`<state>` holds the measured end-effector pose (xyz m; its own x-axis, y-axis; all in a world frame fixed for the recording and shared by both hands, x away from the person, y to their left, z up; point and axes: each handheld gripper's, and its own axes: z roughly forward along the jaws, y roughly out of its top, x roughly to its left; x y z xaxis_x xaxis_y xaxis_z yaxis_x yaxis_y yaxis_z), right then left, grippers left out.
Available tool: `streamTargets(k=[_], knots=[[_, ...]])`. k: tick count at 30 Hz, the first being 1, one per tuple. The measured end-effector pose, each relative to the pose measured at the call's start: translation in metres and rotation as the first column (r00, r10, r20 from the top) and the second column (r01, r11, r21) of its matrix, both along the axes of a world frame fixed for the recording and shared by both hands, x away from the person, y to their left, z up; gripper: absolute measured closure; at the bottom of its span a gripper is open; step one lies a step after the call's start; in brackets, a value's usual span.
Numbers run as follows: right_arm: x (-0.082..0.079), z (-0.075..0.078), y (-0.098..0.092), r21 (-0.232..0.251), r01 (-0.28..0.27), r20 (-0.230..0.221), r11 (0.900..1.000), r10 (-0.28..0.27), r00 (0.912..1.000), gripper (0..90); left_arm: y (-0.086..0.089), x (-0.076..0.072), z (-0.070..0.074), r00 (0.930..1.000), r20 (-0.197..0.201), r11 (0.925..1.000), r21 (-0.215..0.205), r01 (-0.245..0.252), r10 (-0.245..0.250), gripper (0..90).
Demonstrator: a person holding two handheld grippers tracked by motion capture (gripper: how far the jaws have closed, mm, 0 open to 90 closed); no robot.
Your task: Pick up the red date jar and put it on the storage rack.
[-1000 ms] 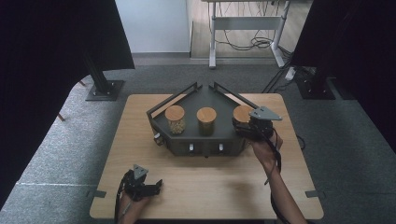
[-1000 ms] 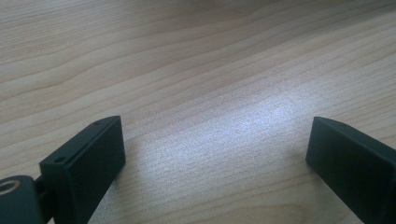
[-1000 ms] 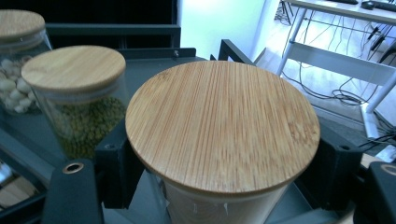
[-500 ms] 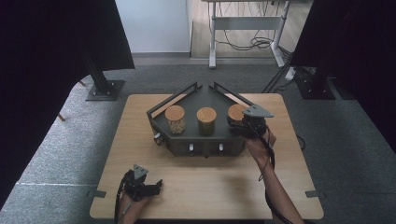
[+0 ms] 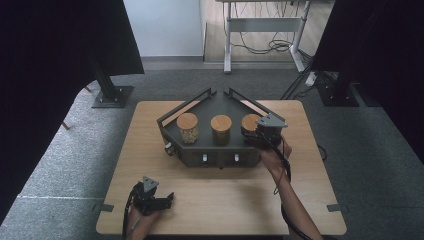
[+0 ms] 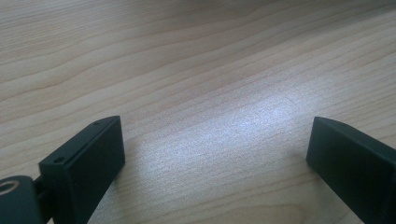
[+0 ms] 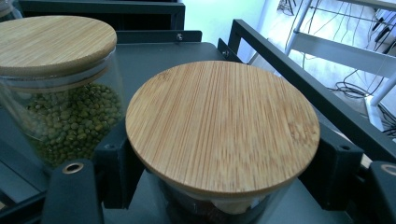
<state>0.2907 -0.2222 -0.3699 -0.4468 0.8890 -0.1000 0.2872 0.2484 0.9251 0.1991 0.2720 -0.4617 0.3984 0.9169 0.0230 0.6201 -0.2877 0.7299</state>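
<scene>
Change since earlier: right hand-held gripper (image 5: 260, 136) had edged slightly toward the rack's front right corner and sat lower around the right jar; the left one lay where it had been.
Bench (image 5: 210, 205): pale wood, carrying the rack at its far middle.
Rack (image 5: 220, 156): dark metal, five-sided, with a row of three jars along its front; taken as the landmark.
Right jar (image 7: 224, 205): stood at the rack's right end, just beside the middle jar (image 7: 60, 116), which held green beans; the left jar (image 5: 188, 129) stood at the other end.
Lid (image 7: 223, 126): round bamboo disc resting on the right jar, wider than the glass below it.
Right hand-held gripper, state: jaws were clamped on the glass body just under the lid's rim, one on each side.
Left hand-held gripper (image 5: 150, 199): rested on the bench near the front left, well apart from the rack, jaws spread wide with only bare wood between them.
Handling, judged: glass looked smooth, rigid and breakable, moderately heavy with its fill; the lid probably sat loose.
Hold, judged: body below the lid was the safer place, since the rim could stop a slip.
</scene>
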Motion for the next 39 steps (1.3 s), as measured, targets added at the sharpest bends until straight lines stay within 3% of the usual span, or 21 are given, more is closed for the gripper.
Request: streamTargets(k=[14, 19, 25, 31, 39], knots=[[0.004, 0.002, -0.009, 0.037, 0.005, -0.029, 0.999, -0.004, 0.9996, 22.5, 0.000, 0.000, 0.000, 1.0000, 0.001, 1.0000, 0.001, 0.001, -0.001, 4.0], [0.007, 0.003, -0.012, 0.045, -0.019, -0.040, 0.999, 0.021, 0.9990, 14.5, 0.000, 0.000, 0.000, 1.0000, 0.000, 1.0000, 0.000, 0.000, 0.000, 4.0], [0.002, 0.005, -0.013, 0.030, -0.024, -0.017, 0.999, 0.024, 0.9996, 4.1, 0.000, 0.000, 0.000, 1.0000, 0.001, 1.0000, 0.002, 0.001, -0.001, 4.0], [-0.004, 0.006, -0.013, -0.004, -0.034, -0.008, 0.999, 0.034, 0.9994, 2.6, 0.000, 0.000, 0.000, 1.0000, 0.001, 1.0000, 0.002, 0.001, -0.001, 4.0], [-0.014, 0.006, -0.018, 0.011, -0.035, 0.006, 0.999, 0.035, 0.9994, 2.9, 0.000, 0.000, 0.000, 1.0000, 0.000, 1.0000, 0.001, 0.001, -0.001, 4.0]])
